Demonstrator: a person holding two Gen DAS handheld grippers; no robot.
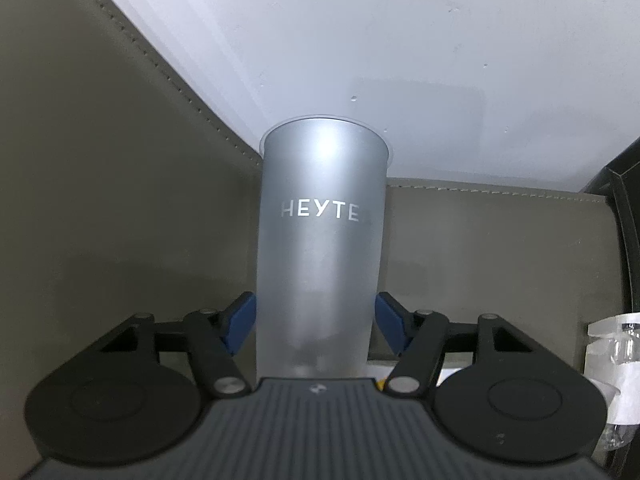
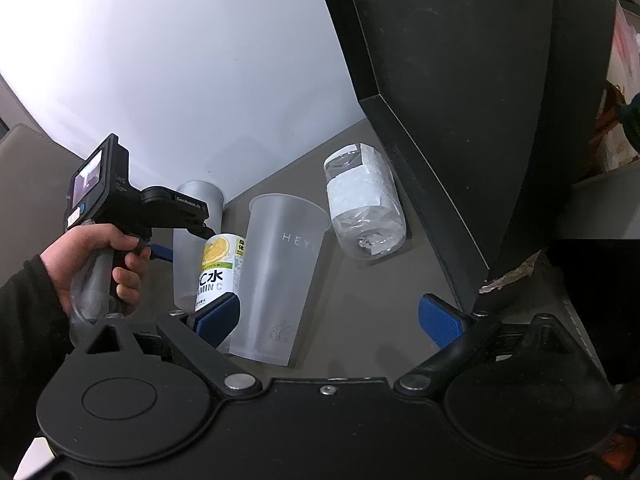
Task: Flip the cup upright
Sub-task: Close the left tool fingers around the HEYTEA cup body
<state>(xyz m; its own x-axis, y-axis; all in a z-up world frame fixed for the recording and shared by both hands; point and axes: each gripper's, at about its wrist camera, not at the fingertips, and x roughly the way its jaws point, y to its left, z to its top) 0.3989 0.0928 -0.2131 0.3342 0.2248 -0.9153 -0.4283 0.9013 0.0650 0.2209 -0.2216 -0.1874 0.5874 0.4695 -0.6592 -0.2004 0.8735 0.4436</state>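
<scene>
A: Right gripper [image 2: 328,322]: jaws wide apart, holding nothing. A second HEYTEA cup [image 2: 280,280] stands upright just beyond.

B: Left hand [image 2: 96,268] fist-wrapped on the handle, level. Left gripper [image 1: 316,320]: blue pads [image 1: 244,322] pressed to the frosted cup [image 1: 320,240], rim up on the grey mat [image 1: 100,220]. Lemon can [image 2: 218,270] between; a wrapped bottle [image 2: 366,208] lies farther back.
</scene>
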